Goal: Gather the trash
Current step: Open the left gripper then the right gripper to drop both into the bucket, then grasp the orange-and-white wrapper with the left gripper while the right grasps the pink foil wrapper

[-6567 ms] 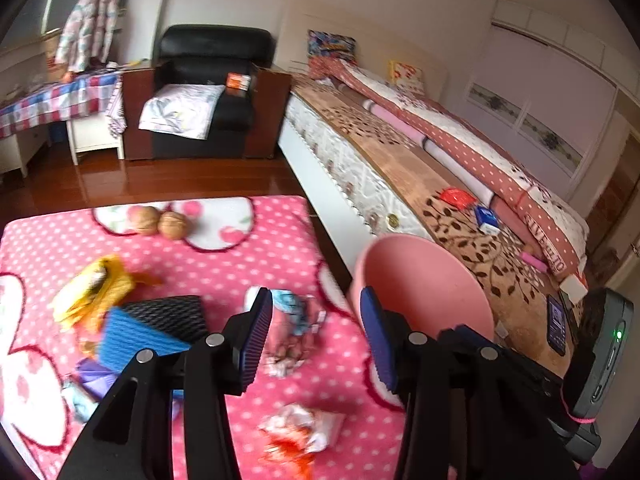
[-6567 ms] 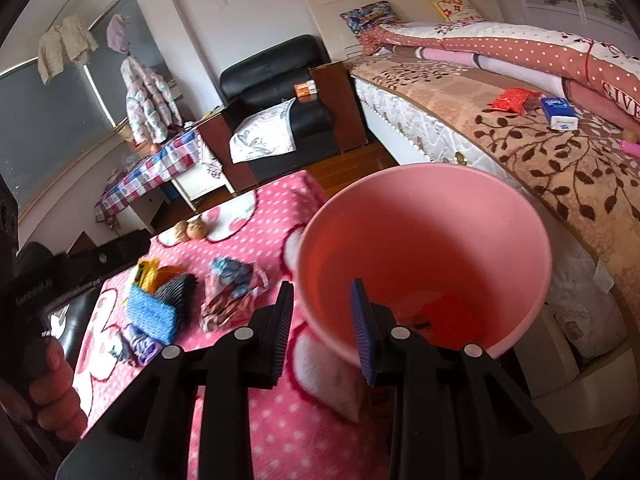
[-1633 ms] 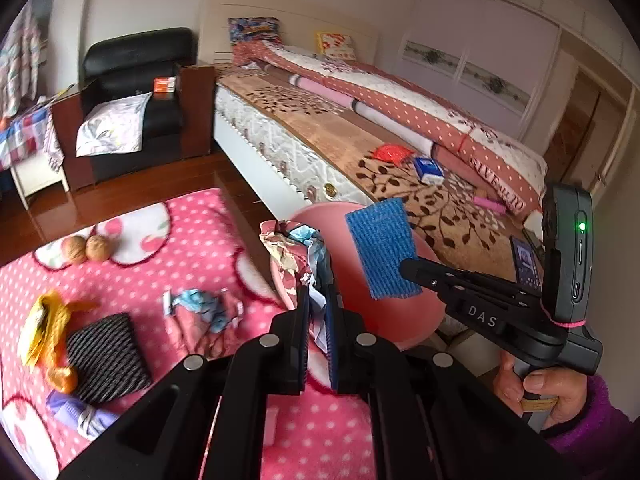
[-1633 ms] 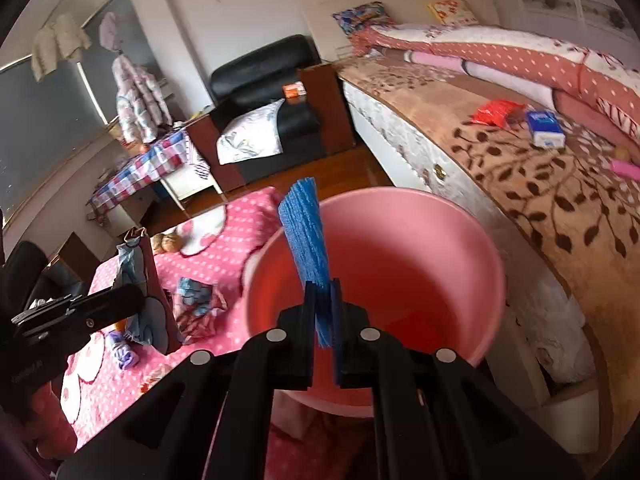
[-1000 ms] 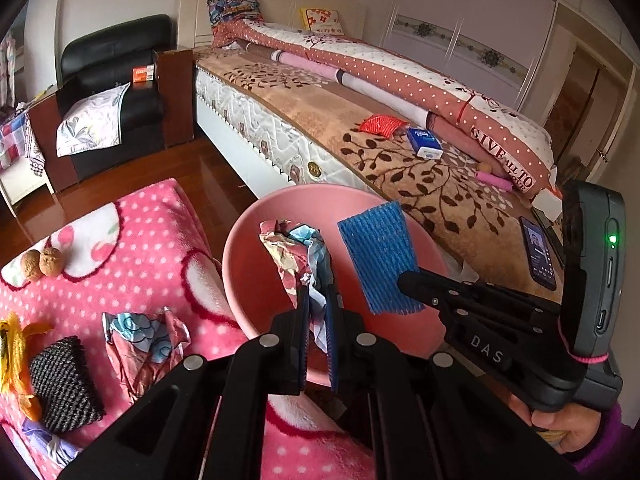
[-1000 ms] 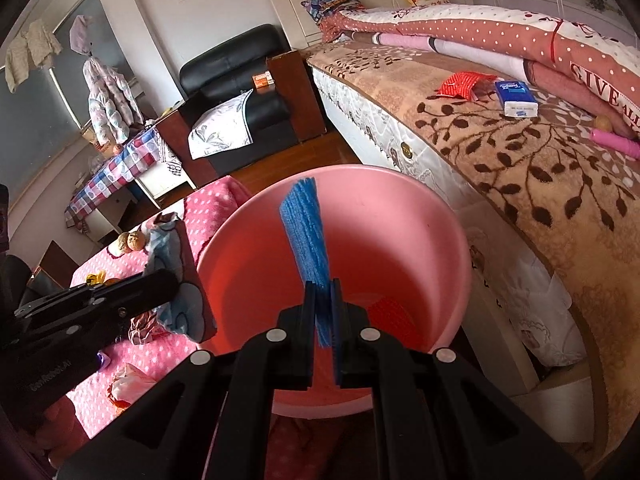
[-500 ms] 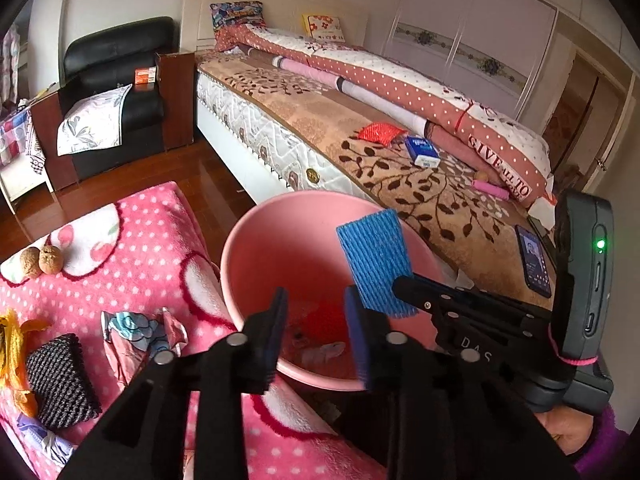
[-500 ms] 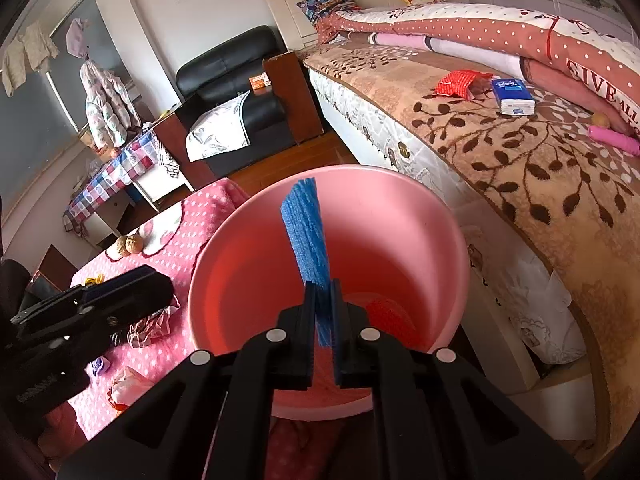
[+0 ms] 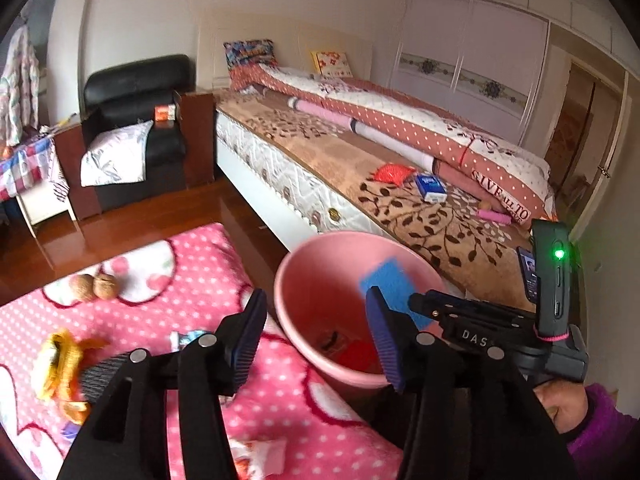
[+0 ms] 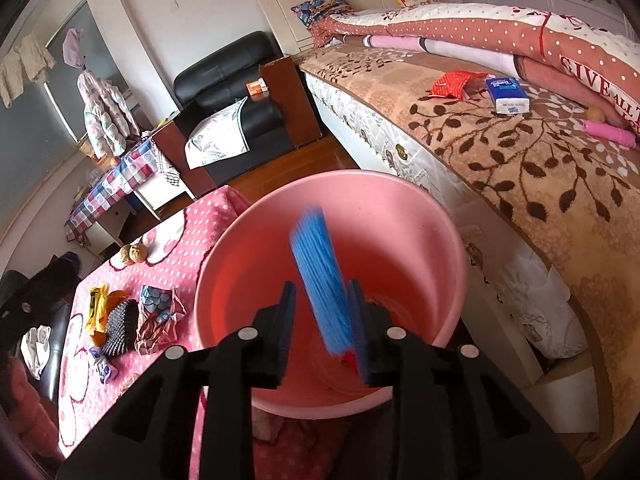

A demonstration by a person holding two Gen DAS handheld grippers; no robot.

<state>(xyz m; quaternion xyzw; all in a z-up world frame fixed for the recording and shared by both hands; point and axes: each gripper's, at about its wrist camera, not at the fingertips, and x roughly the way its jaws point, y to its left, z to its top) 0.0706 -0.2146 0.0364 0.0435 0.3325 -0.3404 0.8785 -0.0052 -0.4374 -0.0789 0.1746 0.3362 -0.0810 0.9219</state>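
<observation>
A pink bucket (image 10: pixel 400 184) stands between the pink dotted blanket (image 9: pixel 192 264) and the bed. My right gripper (image 10: pixel 322 320) hangs over its mouth with the jaws opening. A blue foam net (image 10: pixel 320 276), blurred and tilted, is slipping down between them, and the left pad is off it. The left wrist view shows this blue foam net (image 9: pixel 394 284) over the bucket (image 9: pixel 320 248). My left gripper (image 9: pixel 316 336) is back over the blanket's edge, jaws opening wide, with nothing between them. Red and patterned wrappers (image 9: pixel 352 350) lie in the bucket.
On the blanket lie a yellow wrapper (image 10: pixel 98 304), a black foam net (image 10: pixel 118 328), a crumpled wrapper (image 10: pixel 158 312), a purple scrap (image 10: pixel 104 368) and two walnuts (image 10: pixel 132 254). The bed (image 10: pixel 520 152) runs along the right. A black armchair (image 9: pixel 136 120) stands behind on wooden floor.
My left gripper opened, dropped the crumpled patterned wrapper into the bucket and drew back and up. The right jaws have begun to part and the blue net sinks and tilts.
</observation>
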